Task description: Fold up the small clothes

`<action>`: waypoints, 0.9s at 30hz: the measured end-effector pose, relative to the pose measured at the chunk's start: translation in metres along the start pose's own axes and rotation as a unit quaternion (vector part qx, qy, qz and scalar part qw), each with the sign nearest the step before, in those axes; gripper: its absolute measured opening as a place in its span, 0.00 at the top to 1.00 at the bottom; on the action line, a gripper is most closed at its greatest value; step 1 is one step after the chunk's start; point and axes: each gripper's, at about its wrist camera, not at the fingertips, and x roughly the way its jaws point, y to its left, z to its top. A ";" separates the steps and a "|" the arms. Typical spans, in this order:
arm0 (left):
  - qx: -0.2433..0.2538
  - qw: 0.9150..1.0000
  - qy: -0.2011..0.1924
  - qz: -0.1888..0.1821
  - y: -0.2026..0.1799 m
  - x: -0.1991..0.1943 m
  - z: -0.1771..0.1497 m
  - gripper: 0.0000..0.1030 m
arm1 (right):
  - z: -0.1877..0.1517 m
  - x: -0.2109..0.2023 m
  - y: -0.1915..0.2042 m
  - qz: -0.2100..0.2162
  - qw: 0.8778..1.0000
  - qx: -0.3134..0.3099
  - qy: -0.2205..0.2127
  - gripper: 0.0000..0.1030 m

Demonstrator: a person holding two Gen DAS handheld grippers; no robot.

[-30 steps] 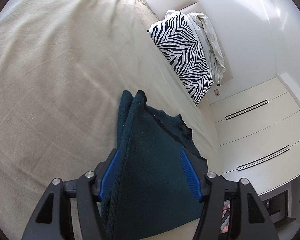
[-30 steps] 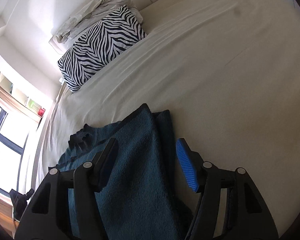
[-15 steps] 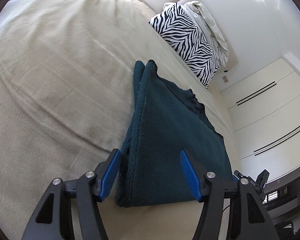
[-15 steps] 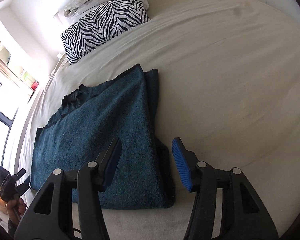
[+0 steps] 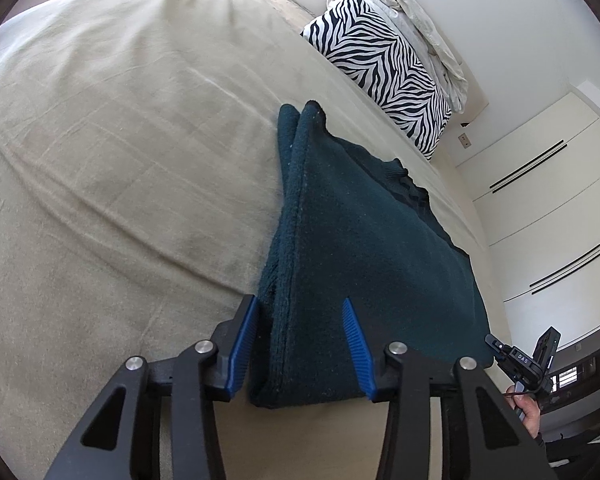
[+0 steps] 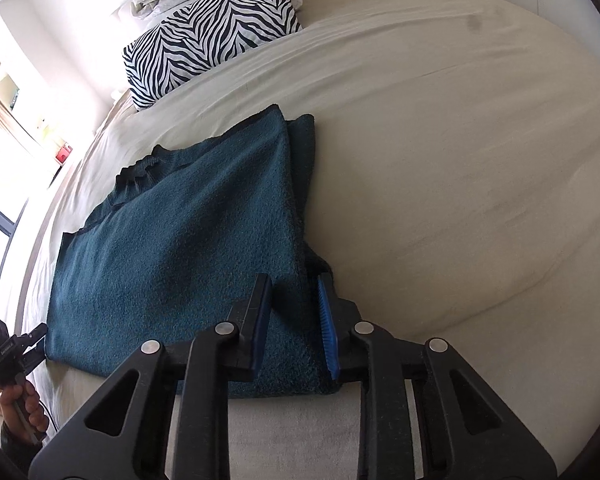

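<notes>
- A bed covered in a beige sheet fills both wrist views, its surface creased in long shallow folds.
- White wardrobe doors with dark slot handles line the wall beyond the bed's far side in the left wrist view.
- A dark teal knitted sweater, the garment being folded, lies flat on the sheet near the bed's near edge, already doubled over so that a thick fold runs along one side; its dark ribbed neckline points toward the head of the bed.
- A zebra-print pillow rests at the head of the bed, well apart from the sweater, with crumpled pale bedding bunched just behind it.
- The left hand-held gripper straddles the near corner of the sweater at the folded edge; its blue-padded jaws are closing with the cloth between them, one pad beside the fold and the other over the top layer, not yet clearly pinching.
- The right hand-held gripper stands over the opposite near corner, its jaws closing narrowly with the sweater's layered edge between them; whether the pads already press the cloth cannot be told.
- A person's hand grips a hand-held gripper's handle at the lower left edge of the right wrist view.
</notes>
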 end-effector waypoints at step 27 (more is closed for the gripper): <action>0.016 1.000 0.015 0.016 -0.003 0.009 0.003 0.79 | -0.025 -0.009 -0.025 0.014 0.999 0.050 -0.007 0.96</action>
